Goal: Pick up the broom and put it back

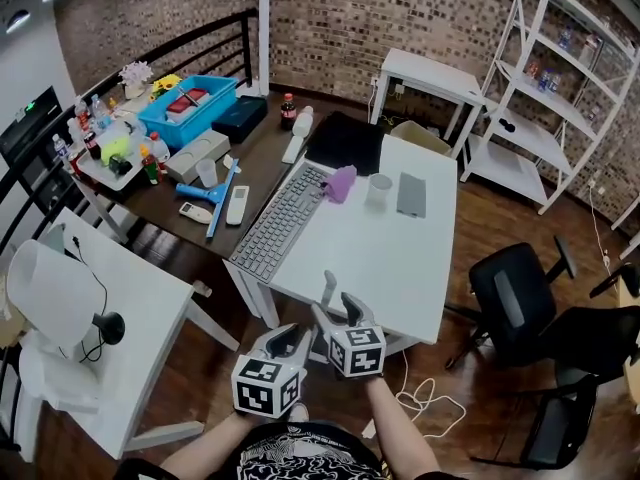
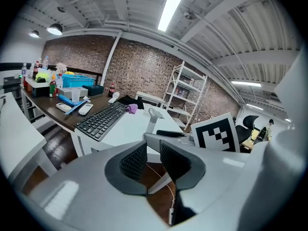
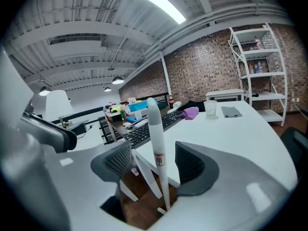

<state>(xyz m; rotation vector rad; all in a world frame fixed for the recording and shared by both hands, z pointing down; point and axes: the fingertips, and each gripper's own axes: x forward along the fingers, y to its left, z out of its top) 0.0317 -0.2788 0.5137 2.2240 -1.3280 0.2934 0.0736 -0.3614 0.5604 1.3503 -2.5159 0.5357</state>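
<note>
The broom shows only as its handle (image 3: 155, 138), a white pole with a grey cap and a small label. It leans upright against the near edge of the white table (image 1: 400, 258); the brush end is hidden. My right gripper (image 3: 153, 160) is open around the handle, with a gap between each pad and the pole. In the head view the handle (image 1: 328, 286) rises just ahead of the right gripper (image 1: 338, 313). My left gripper (image 1: 290, 336) sits lower left of it, jaws a narrow gap apart with nothing between them. From the left gripper (image 2: 153, 158) the handle (image 2: 153, 119) stands ahead.
On the white table lie a keyboard (image 1: 280, 223), a purple cloth (image 1: 341, 182) and a cup (image 1: 379, 189). A cluttered dark desk (image 1: 260, 158) adjoins it at the left. A white side table (image 1: 130, 308) carries a lamp (image 1: 55, 293). Black chairs (image 1: 520, 288) stand right; a cable (image 1: 430, 403) lies on the floor.
</note>
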